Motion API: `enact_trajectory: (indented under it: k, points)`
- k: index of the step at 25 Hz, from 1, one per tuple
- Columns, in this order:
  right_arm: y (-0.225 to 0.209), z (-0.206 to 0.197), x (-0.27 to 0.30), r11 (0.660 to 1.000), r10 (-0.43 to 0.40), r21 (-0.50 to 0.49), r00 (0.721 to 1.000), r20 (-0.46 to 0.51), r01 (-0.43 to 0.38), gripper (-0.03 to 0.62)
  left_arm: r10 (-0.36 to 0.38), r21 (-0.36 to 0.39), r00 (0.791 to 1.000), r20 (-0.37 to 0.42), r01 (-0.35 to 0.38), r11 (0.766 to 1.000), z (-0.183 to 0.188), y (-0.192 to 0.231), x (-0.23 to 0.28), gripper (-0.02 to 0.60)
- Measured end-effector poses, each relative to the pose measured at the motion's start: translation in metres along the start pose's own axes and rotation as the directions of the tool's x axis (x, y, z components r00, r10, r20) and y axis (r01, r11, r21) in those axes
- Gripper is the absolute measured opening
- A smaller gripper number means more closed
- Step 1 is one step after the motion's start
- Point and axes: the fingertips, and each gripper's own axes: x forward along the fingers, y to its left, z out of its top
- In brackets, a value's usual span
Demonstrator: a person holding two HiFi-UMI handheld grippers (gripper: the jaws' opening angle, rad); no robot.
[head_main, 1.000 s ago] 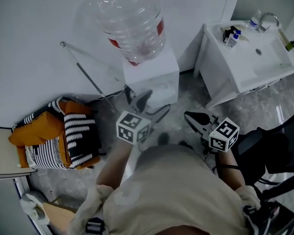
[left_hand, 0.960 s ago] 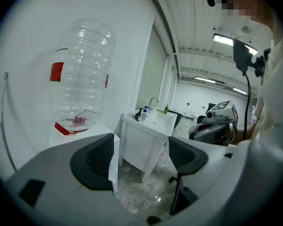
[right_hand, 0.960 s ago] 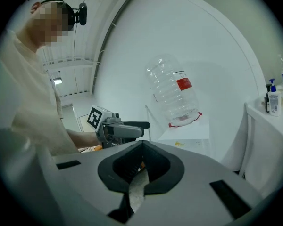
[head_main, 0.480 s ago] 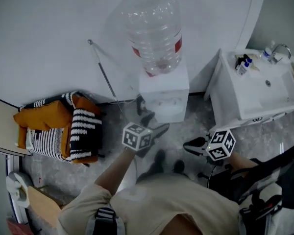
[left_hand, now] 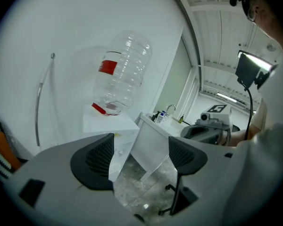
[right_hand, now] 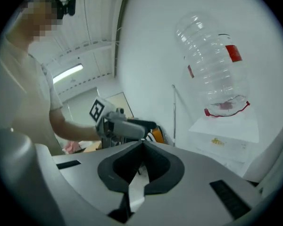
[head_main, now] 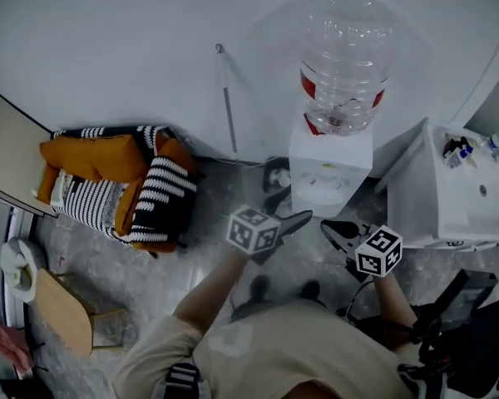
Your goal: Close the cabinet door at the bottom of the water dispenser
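Note:
The white water dispenser point(head_main: 330, 169) stands against the wall with a clear empty bottle point(head_main: 347, 56) on top. From above, its lower front is hidden, so I cannot make out the cabinet door. My left gripper point(head_main: 289, 210) hovers just left of the dispenser's base, open with nothing between its jaws. In the left gripper view point(left_hand: 139, 154) the dispenser body point(left_hand: 108, 124) shows past the left jaw. My right gripper point(head_main: 331, 227) hangs in front of the dispenser, shut and empty point(right_hand: 142, 145). The dispenser point(right_hand: 228, 138) lies to its right.
Orange and striped cushions point(head_main: 121, 189) lie on the floor at the left. A white sink cabinet point(head_main: 466, 194) stands right of the dispenser. A thin rod point(head_main: 227, 98) leans on the wall. A wooden board point(head_main: 62, 310) and a black chair point(head_main: 474, 322) flank me.
The head view has pulled back and swung left, so the dispenser now sits further right and smaller. Both grippers remain held low in front of it.

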Motion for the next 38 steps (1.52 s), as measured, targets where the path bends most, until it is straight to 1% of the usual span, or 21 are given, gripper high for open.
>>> enact_trajectory:
  k: [3,6,9,11,13,14,16,17,18,20,21,24,27,30,32,35,38]
  points:
    - [0.020,0.028,0.014,0.995,0.021,0.097,0.991,0.130,-0.033,0.000,0.039,-0.012,0.999,0.017,-0.039,0.999,-0.008,0.026,-0.050,0.362]
    - [0.037,0.057,0.035,0.990,0.025,0.130,0.975,0.222,-0.055,0.000,0.063,-0.011,0.996,0.065,-0.063,0.998,0.000,0.053,-0.091,0.362]
    - [0.067,0.074,0.052,0.979,0.034,0.182,0.955,0.295,-0.091,0.000,0.138,0.015,0.987,0.079,-0.139,0.990,-0.010,0.081,-0.128,0.360]
    - [0.086,0.087,0.058,0.968,0.041,0.218,0.933,0.359,-0.127,0.000,0.144,-0.009,0.986,0.087,-0.144,0.990,-0.016,0.094,-0.148,0.359]
    - [0.100,0.095,0.070,0.964,0.045,0.225,0.918,0.393,-0.144,0.000,0.122,-0.015,0.988,0.098,-0.121,0.992,-0.016,0.101,-0.163,0.359]
    - [0.106,0.094,0.078,0.965,0.046,0.219,0.919,0.391,-0.141,0.000,0.112,-0.001,0.988,0.102,-0.113,0.994,-0.016,0.102,-0.168,0.357]
    - [0.114,0.088,0.092,0.970,0.041,0.208,0.931,0.364,-0.124,0.000,0.097,0.032,0.989,0.110,-0.101,0.994,-0.015,0.104,-0.174,0.343]
    - [0.119,0.085,0.098,0.971,0.037,0.208,0.935,0.352,-0.117,0.000,0.092,0.041,0.989,0.119,-0.098,0.994,-0.016,0.106,-0.177,0.314]
    - [0.123,0.083,0.103,0.971,0.035,0.212,0.937,0.347,-0.114,0.000,0.089,0.047,0.987,0.134,-0.096,0.994,-0.016,0.107,-0.180,0.250]
    - [0.131,0.082,0.111,0.971,0.025,0.215,0.937,0.349,-0.106,0.000,0.078,0.066,0.984,0.160,-0.090,0.994,-0.012,0.109,-0.186,0.065]
    - [0.133,0.081,0.114,0.972,0.015,0.214,0.937,0.348,-0.095,0.000,0.061,0.084,0.985,0.161,-0.075,0.994,-0.009,0.108,-0.189,-0.005]
    - [0.139,0.077,0.121,0.976,-0.024,0.213,0.941,0.338,-0.052,0.000,-0.023,0.137,0.988,0.154,0.001,0.991,-0.001,0.095,-0.194,-0.006]
    - [0.145,0.069,0.120,0.975,-0.065,0.223,0.945,0.320,-0.008,0.000,-0.078,0.136,0.984,0.162,0.056,0.989,0.008,0.082,-0.196,-0.006]
    - [0.147,0.061,0.113,0.971,-0.116,0.234,0.943,0.311,0.042,0.000,-0.137,0.140,0.976,0.170,0.113,0.984,0.014,0.066,-0.193,-0.006]
    - [0.147,0.057,0.107,0.968,-0.146,0.240,0.941,0.305,0.072,0.000,-0.151,0.156,0.977,0.154,0.127,0.980,0.014,0.059,-0.185,-0.008]
    - [0.147,0.052,0.102,0.968,-0.172,0.229,0.941,0.290,0.106,0.000,-0.152,0.176,0.980,0.127,0.128,0.976,0.012,0.054,-0.176,-0.007]
    - [0.152,0.046,0.100,0.964,-0.173,0.247,0.940,0.294,0.100,0.000,-0.150,0.169,0.982,0.113,0.129,0.977,0.006,0.044,-0.178,-0.007]
